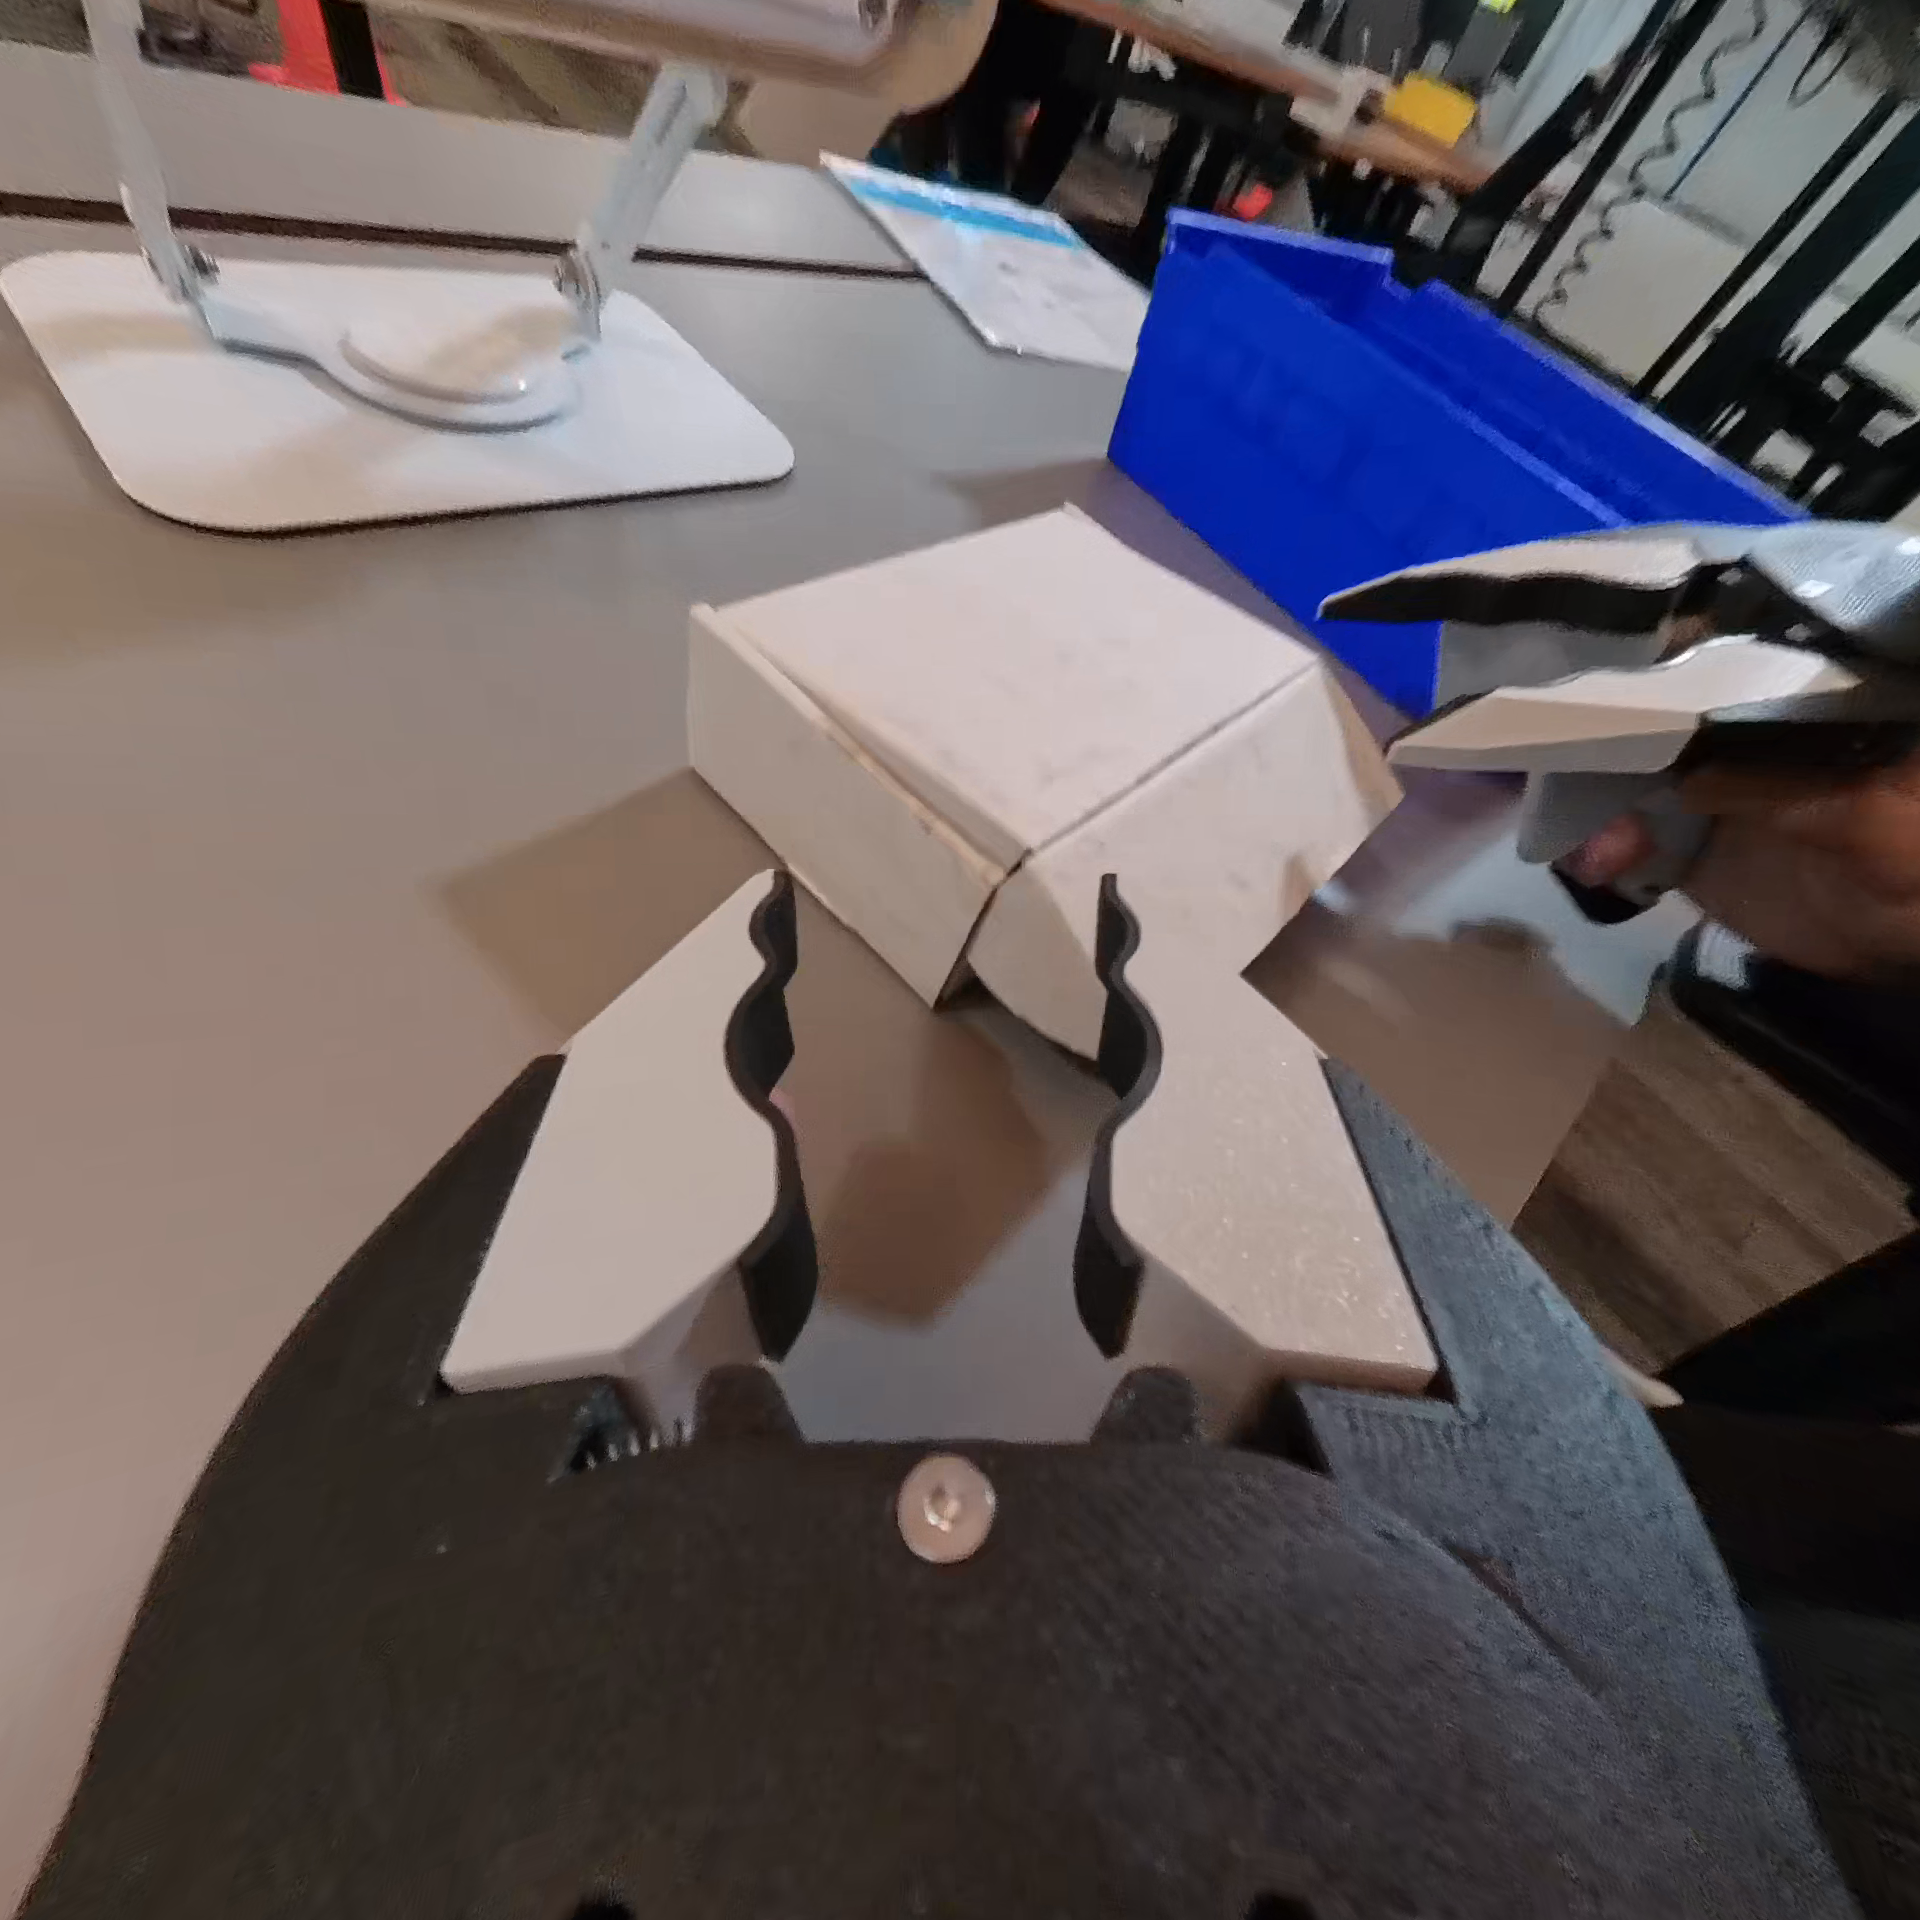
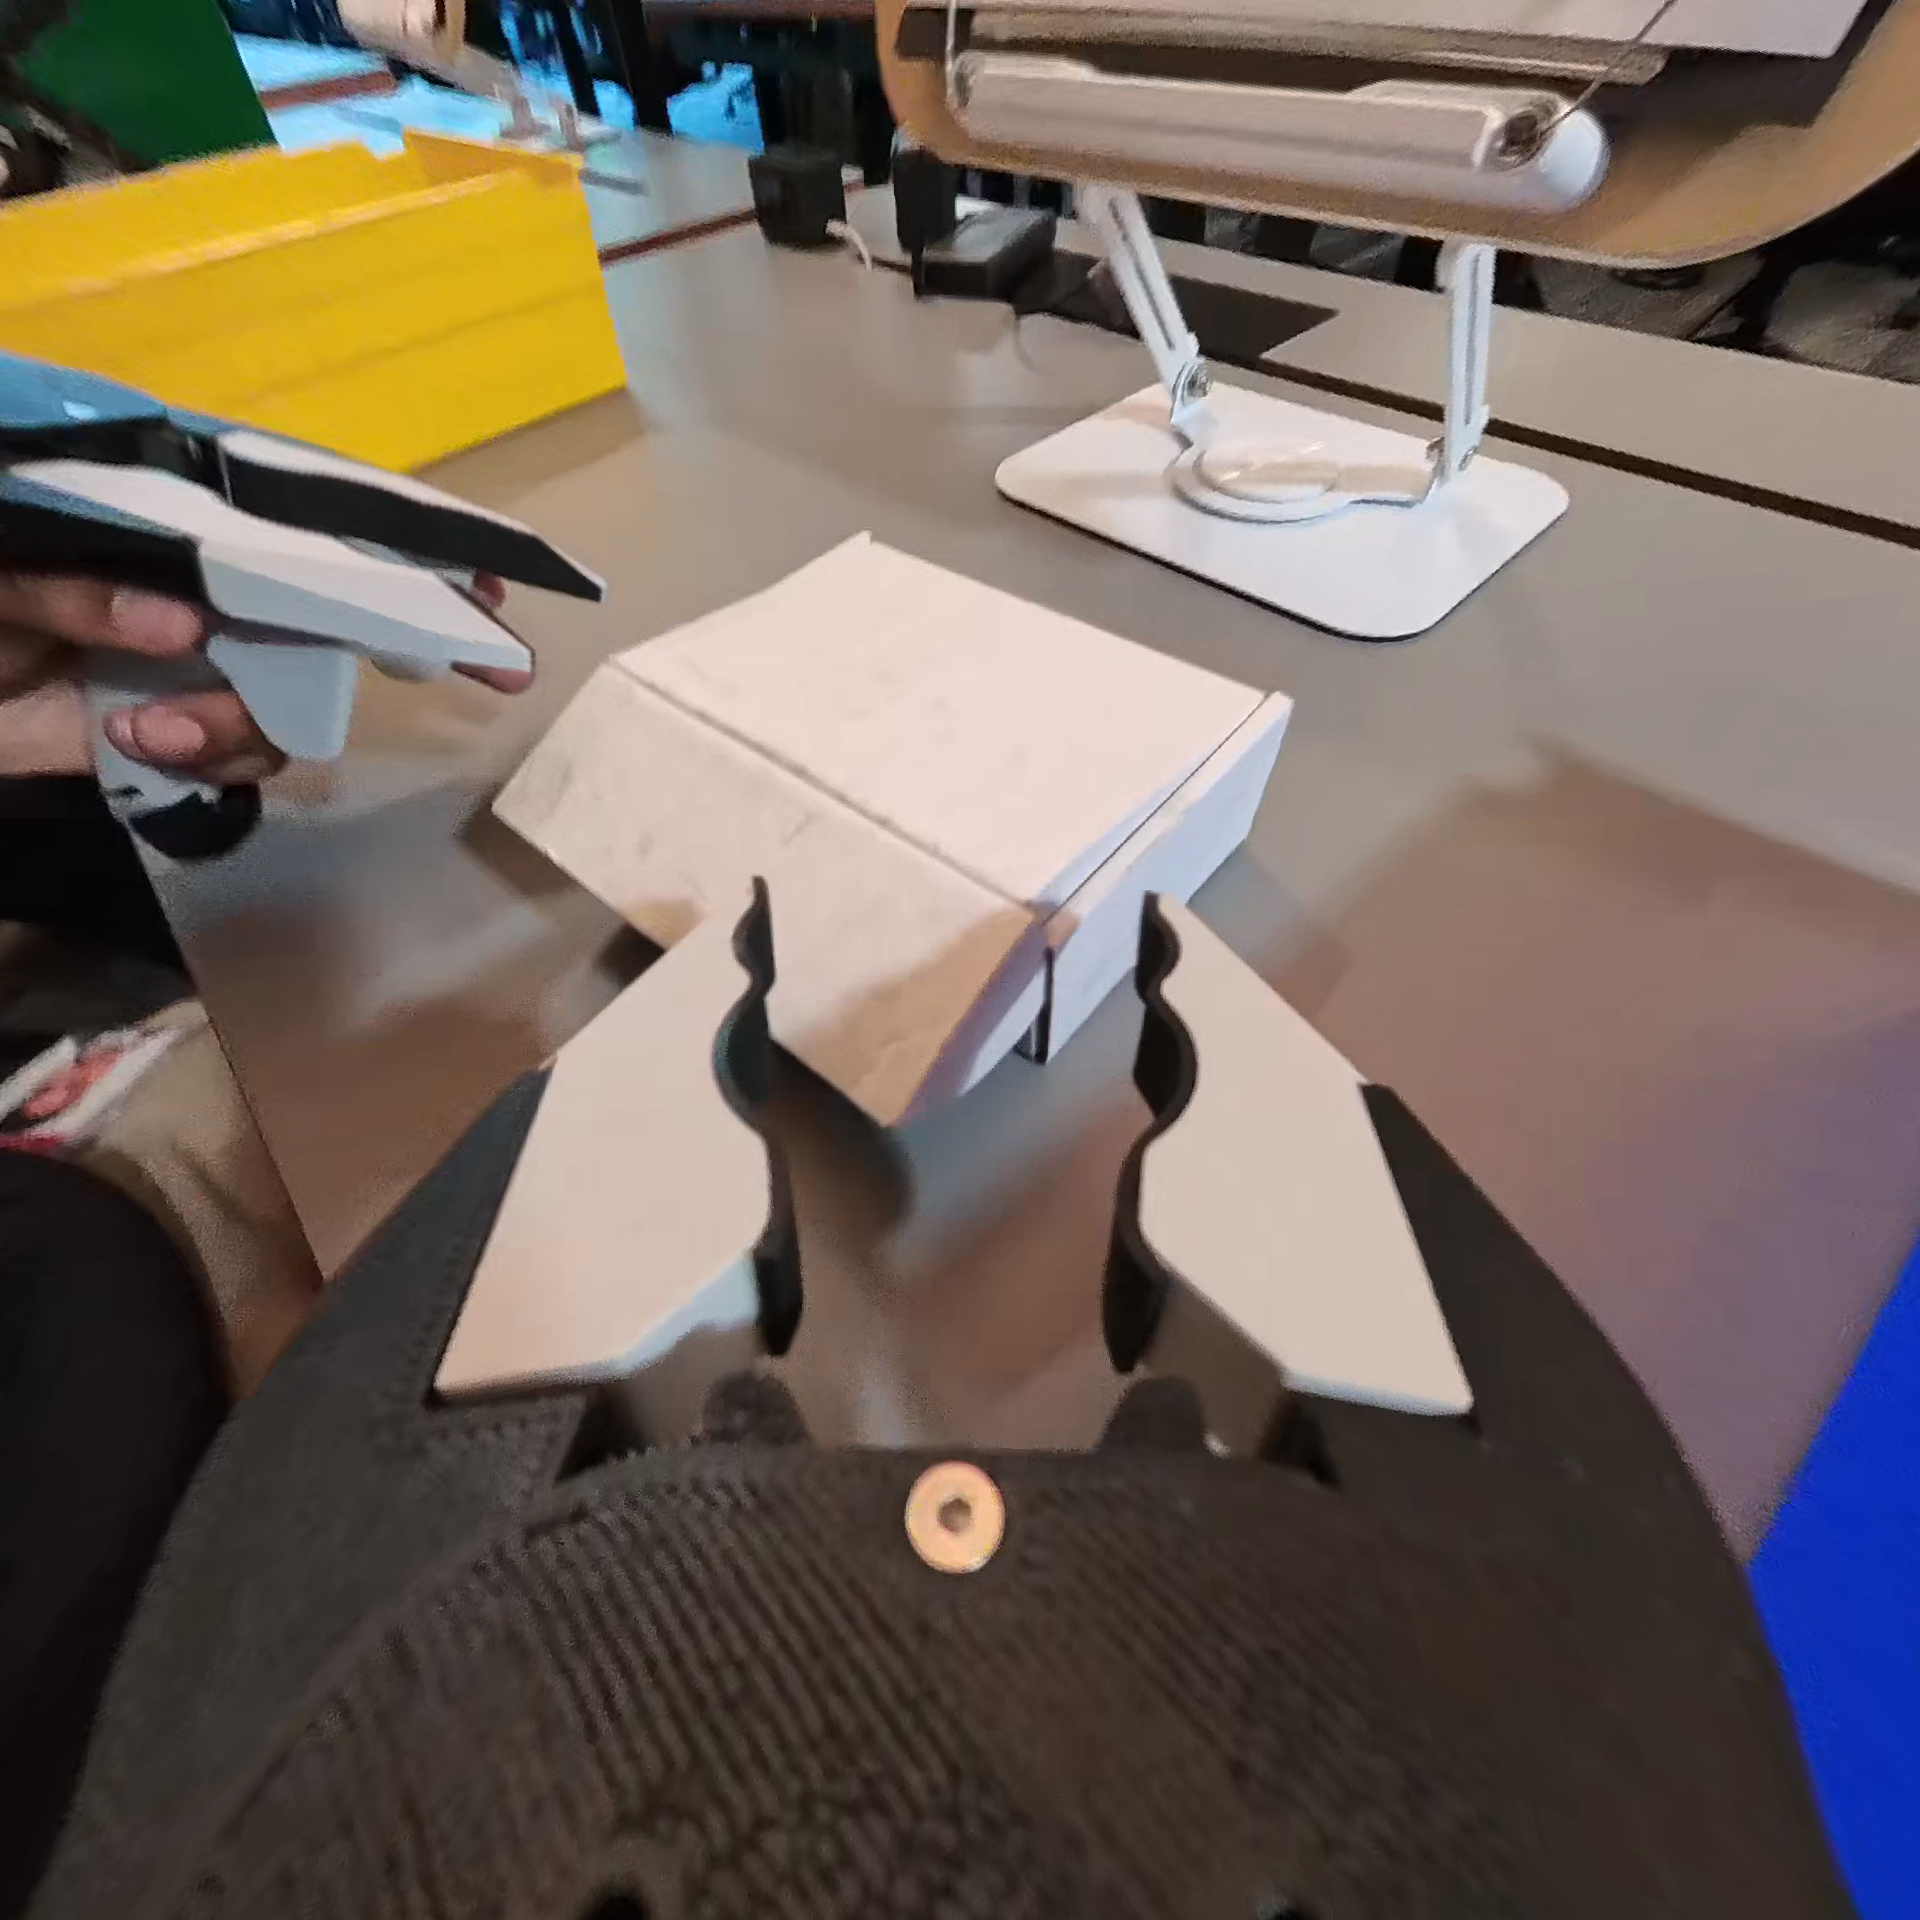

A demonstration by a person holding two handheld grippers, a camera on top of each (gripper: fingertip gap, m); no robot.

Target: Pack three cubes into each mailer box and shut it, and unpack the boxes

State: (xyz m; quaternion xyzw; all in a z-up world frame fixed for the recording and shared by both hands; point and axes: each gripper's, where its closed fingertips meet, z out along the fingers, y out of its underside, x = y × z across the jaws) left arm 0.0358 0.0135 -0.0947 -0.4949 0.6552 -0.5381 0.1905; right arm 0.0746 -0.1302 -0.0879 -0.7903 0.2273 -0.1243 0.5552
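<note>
Left gripper [image 1: 945, 914] open, empty | right gripper [image 2: 951, 920] open, empty | mailer box [image 1: 997, 717] just ahead of both, lid down

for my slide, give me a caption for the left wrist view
Open left gripper nears a white mailer box with its front flap untucked, blue bin behind.

A white mailer box [image 1: 997, 717] lies on the table, front flap untucked.

My left gripper [image 1: 945, 914] and right gripper [image 2: 954, 925] look alike: pale grey wedge fingers [image 1: 634, 1143] lined with wavy black pads [image 1: 769, 1091], set in a ribbed black printed body [image 2: 935, 1714] with one silver screw [image 2: 954, 1517] at centre.
</note>
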